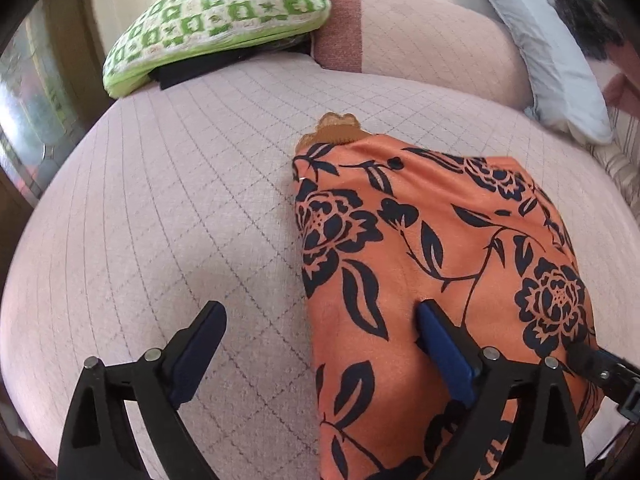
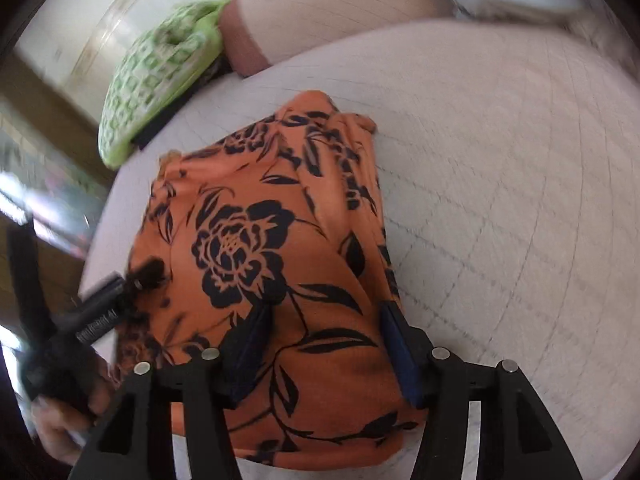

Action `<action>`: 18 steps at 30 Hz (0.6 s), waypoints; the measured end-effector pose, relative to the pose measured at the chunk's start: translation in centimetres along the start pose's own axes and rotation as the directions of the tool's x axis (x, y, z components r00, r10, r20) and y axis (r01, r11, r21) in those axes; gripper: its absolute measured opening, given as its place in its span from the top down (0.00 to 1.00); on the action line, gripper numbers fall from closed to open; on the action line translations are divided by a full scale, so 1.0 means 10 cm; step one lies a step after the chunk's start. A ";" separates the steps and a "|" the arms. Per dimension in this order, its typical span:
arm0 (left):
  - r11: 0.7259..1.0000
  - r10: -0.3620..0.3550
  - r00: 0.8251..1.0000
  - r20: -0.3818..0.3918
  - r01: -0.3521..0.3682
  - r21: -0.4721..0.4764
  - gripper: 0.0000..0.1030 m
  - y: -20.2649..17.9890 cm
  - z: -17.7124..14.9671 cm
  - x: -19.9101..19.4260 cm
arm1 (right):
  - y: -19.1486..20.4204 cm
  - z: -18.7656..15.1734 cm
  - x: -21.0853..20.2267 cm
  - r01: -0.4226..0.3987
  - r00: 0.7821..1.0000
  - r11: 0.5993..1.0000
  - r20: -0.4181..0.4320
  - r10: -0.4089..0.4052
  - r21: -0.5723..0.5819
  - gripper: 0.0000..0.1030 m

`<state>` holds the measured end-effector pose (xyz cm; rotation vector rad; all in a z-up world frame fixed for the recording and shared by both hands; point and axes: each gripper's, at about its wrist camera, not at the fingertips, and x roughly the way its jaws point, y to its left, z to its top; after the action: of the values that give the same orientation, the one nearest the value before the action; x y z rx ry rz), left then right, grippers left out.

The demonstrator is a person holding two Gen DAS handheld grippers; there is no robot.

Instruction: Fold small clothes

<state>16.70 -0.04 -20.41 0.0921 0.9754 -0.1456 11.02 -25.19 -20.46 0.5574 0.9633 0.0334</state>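
Left to right: green checked cushion (image 1: 216, 20) at 11 o'clock on quilted pink sofa (image 1: 180, 200); left gripper (image 1: 320, 332) spread wide, one finger on bare seat, other touching orange floral garment (image 1: 432, 280); garment folded, flat at seat centre; right gripper (image 2: 324, 328) parted over garment's near edge; grey pillow (image 1: 540, 52) at 1 o'clock.
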 end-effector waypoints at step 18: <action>0.991 0.128 0.959 0.253 -0.132 0.000 0.07 0.09 -0.51 -1.77 | 0.71 -0.55 -1.64 0.095 0.918 0.954 0.395 0.026 -0.283 0.41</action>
<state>2.93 2.99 -8.55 0.1498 0.7109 -0.0428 -1.29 -21.06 -6.98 0.2515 0.5557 0.0318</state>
